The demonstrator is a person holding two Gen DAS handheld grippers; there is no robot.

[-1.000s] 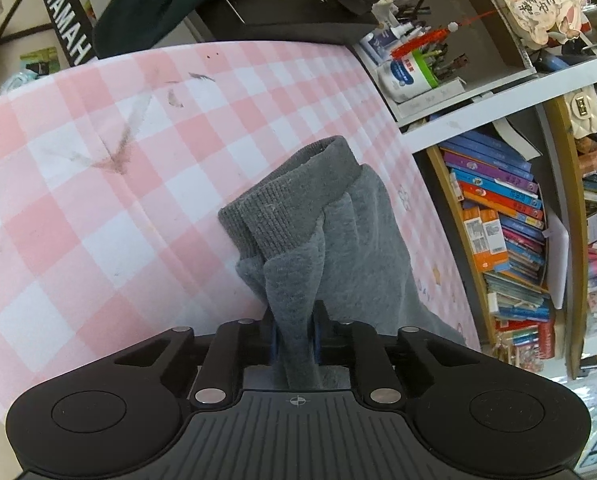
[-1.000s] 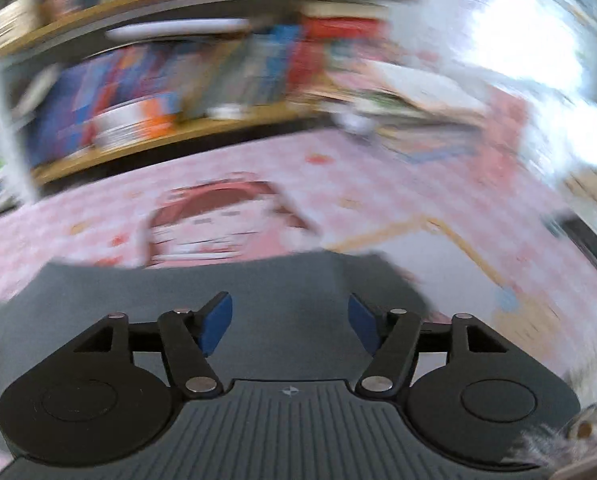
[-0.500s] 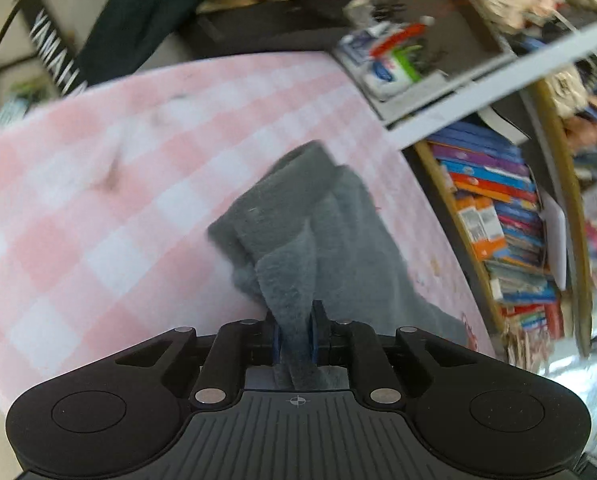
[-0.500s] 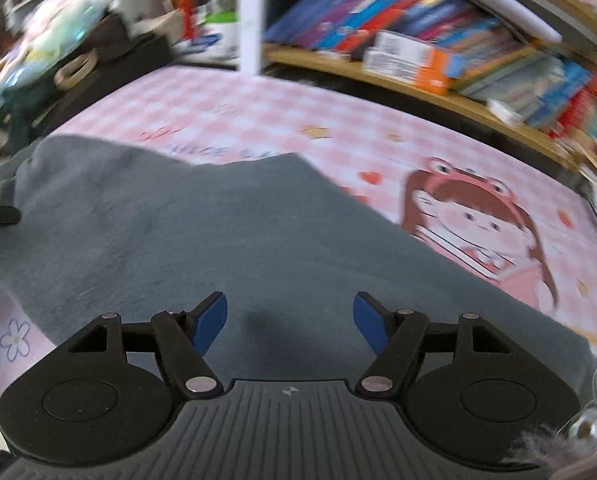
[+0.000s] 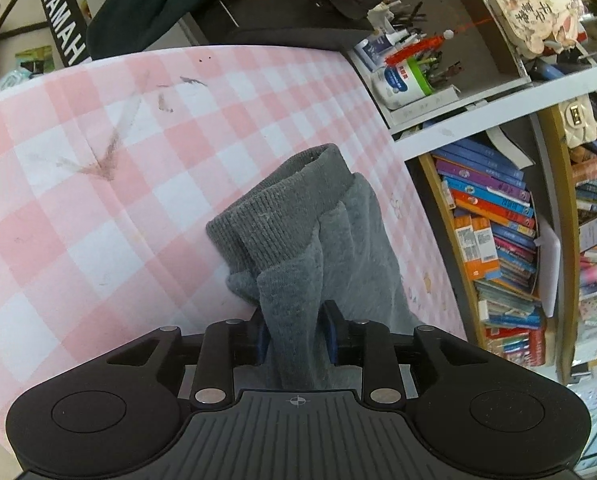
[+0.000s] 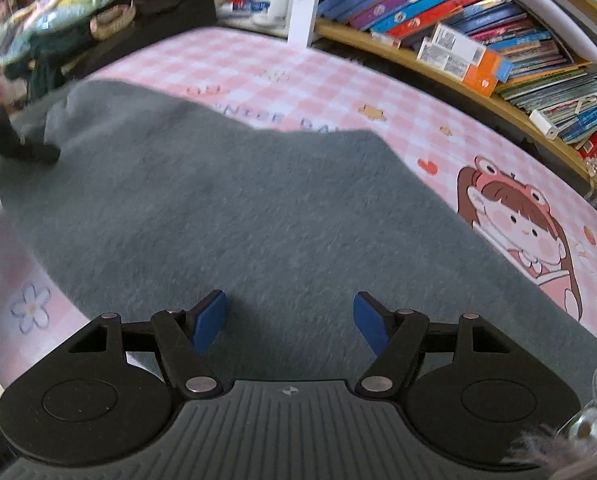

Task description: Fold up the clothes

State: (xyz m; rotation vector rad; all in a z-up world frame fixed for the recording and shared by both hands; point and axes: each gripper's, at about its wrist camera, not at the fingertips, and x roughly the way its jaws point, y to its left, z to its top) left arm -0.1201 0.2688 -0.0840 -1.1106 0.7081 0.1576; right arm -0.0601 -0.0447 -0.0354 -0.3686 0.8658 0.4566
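Observation:
A grey fleece garment (image 6: 258, 216) lies spread on the pink checked tablecloth (image 6: 282, 68). In the left wrist view its ribbed cuff (image 5: 282, 208) is bunched up on the cloth. My left gripper (image 5: 296, 334) is shut on a fold of this grey fabric just behind the cuff. My right gripper (image 6: 290, 320) is open and empty, low over the middle of the garment. The left gripper also shows at the far left of the right wrist view (image 6: 14, 140), at the garment's end.
Bookshelves (image 5: 498, 232) full of books stand along the table's far side. A desk corner with pens and a white jar (image 5: 402, 80) is nearby. A dark keyboard case (image 5: 290, 24) with dark clothing lies past the table end. A cartoon girl print (image 6: 518, 216) is on the cloth.
My right gripper swung left from the cartoon print and now sits over the garment's middle, still open. My left gripper keeps its hold on the fabric and has shifted only slightly.

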